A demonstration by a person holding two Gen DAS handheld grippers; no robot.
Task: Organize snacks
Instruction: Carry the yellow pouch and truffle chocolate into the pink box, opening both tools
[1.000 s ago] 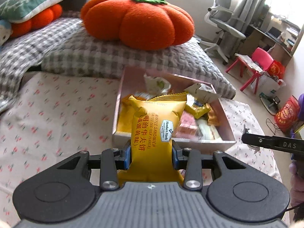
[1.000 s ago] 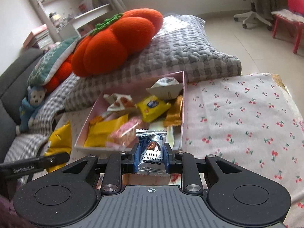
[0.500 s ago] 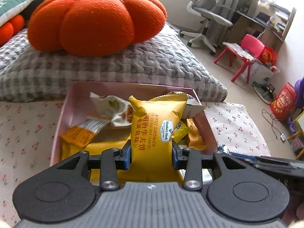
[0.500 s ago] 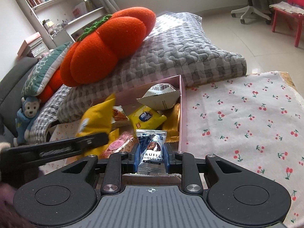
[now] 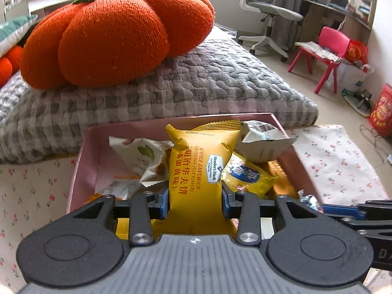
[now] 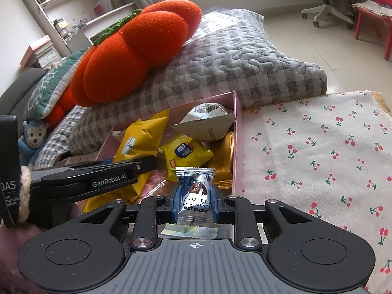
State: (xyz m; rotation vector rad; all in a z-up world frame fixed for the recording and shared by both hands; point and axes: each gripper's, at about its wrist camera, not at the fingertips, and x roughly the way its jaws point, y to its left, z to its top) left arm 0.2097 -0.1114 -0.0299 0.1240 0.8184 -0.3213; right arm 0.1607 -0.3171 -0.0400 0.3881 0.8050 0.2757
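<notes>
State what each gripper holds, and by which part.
Left gripper pinches the yellow waffle packet across its lower half. Right gripper pinches the truffle chocolate wrapper by its sides, near the middle.

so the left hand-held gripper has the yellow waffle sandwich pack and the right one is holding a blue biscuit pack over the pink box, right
Not quite. The right hand-held gripper is shut on a silver truffle chocolate packet, not a blue biscuit pack; the right wrist view shows its label. The rest holds: the left hand-held gripper grips the yellow waffle sandwich pack, both over the pink box.
</notes>
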